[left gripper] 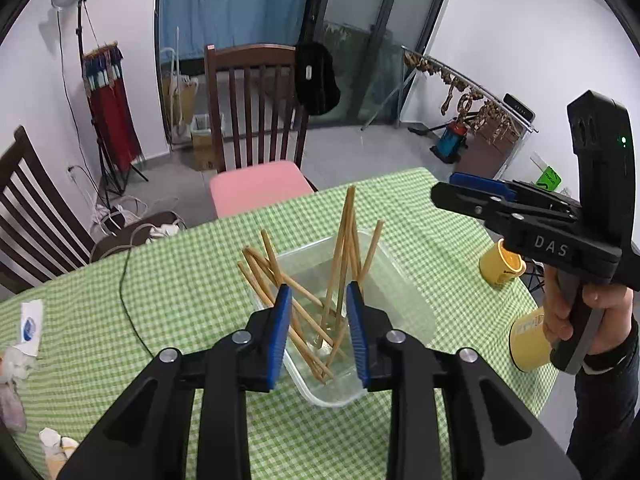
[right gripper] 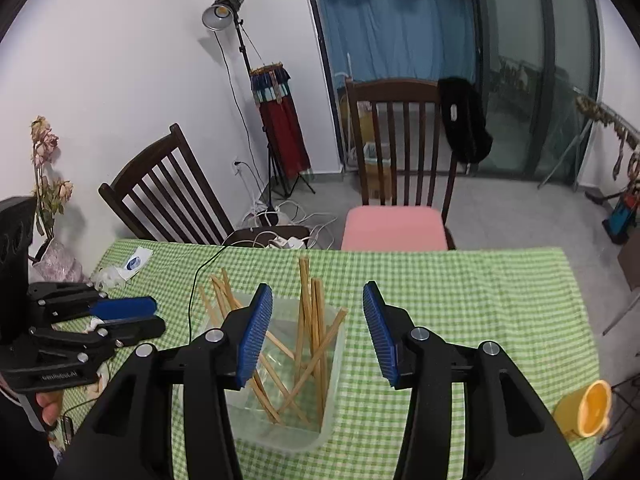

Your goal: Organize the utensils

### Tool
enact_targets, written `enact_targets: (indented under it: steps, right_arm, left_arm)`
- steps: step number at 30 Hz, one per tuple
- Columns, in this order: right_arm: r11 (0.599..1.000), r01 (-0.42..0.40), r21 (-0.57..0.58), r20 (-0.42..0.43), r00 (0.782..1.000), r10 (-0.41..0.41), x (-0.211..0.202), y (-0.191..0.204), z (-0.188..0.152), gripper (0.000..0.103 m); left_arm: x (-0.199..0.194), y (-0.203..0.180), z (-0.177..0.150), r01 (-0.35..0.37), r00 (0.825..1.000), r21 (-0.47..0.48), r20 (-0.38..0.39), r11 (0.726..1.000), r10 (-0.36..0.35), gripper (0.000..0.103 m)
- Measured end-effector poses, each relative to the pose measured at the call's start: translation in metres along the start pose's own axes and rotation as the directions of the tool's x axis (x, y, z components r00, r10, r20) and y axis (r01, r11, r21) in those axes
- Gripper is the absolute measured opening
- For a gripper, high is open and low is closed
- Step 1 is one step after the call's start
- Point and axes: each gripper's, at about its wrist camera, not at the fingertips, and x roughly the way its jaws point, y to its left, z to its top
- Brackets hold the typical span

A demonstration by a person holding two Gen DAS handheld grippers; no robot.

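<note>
Several wooden chopsticks (left gripper: 344, 256) stand leaning in a clear plastic container (left gripper: 400, 296) on the green checked tablecloth (left gripper: 180, 292). They also show in the right wrist view (right gripper: 310, 320), in the same container (right gripper: 332, 380). My left gripper (left gripper: 318, 304) is open and empty, held just above the container's near side. My right gripper (right gripper: 318, 304) is open and empty above the container. In the left wrist view the right gripper (left gripper: 452, 188) hovers at the right. In the right wrist view the left gripper (right gripper: 154, 314) sits at the left.
Two yellow mugs (left gripper: 502, 266) (left gripper: 528, 338) lie on the table's right side; one shows in the right wrist view (right gripper: 586, 410). A black cable (left gripper: 128, 300) crosses the cloth. Tissues and a packet (left gripper: 28, 320) lie at the left. A pink-cushioned chair (left gripper: 256, 184) stands behind the table.
</note>
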Motion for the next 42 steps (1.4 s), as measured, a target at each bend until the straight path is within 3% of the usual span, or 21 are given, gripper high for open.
enact_targets:
  steps: [4,5,8,10,16,20,24,29,35,41,42]
  right_arm:
    - [0.999,0.033,-0.019,-0.002,0.999,-0.034,-0.024,-0.002,-0.007,0.048]
    - [0.999,0.046,-0.026,-0.006,0.999,-0.046,-0.031,-0.003,-0.011,0.052]
    - [0.994,0.097,-0.054,-0.014,0.995,-0.098,-0.048,-0.004,-0.024,0.060]
    - [0.992,0.113,-0.060,-0.021,0.993,-0.114,-0.054,-0.004,-0.032,0.067]
    - [0.981,0.171,-0.086,-0.010,0.985,-0.173,-0.082,0.004,-0.061,0.078]
    - [0.973,0.187,-0.136,0.015,0.982,-0.187,-0.099,0.027,-0.087,0.078]
    - [0.965,0.184,-0.189,0.075,0.982,-0.173,-0.119,0.053,-0.113,0.083]
    - [0.943,0.214,-0.255,0.206,0.965,-0.163,-0.153,0.086,-0.153,0.084]
    - [0.941,0.203,-0.269,0.279,0.952,-0.126,-0.179,0.112,-0.208,0.084]
    - [0.943,0.203,-0.264,0.359,0.928,-0.100,-0.202,0.124,-0.269,0.085]
    - [0.942,0.208,-0.263,0.372,0.923,-0.100,-0.205,0.126,-0.280,0.087]
  left_arm:
    - [-0.031,-0.005,-0.011,-0.034,0.999,0.002,0.023,0.999,0.034,0.034]
    - [-0.037,-0.006,-0.014,-0.040,0.999,-0.005,0.026,0.999,0.040,0.035]
    - [-0.058,-0.006,-0.034,-0.070,0.996,-0.018,0.052,0.997,0.070,0.050]
    - [-0.070,-0.006,-0.047,-0.097,0.993,-0.041,0.070,0.994,0.099,0.066]
    - [-0.108,-0.007,-0.081,-0.142,0.982,-0.089,0.115,0.986,0.151,0.079]
    - [-0.143,-0.017,-0.113,-0.171,0.951,-0.111,0.242,0.979,0.193,0.092]
    - [-0.157,-0.029,-0.154,-0.209,0.930,-0.115,0.283,0.971,0.233,0.093]
    - [-0.172,-0.057,-0.208,-0.269,0.876,-0.073,0.397,0.960,0.275,0.093]
    - [-0.195,-0.091,-0.278,-0.222,0.840,-0.081,0.491,0.972,0.233,0.094]
    - [-0.208,-0.116,-0.351,-0.202,0.804,-0.123,0.546,0.972,0.236,0.095]
    - [-0.208,-0.121,-0.365,-0.219,0.792,-0.133,0.555,0.967,0.255,0.095]
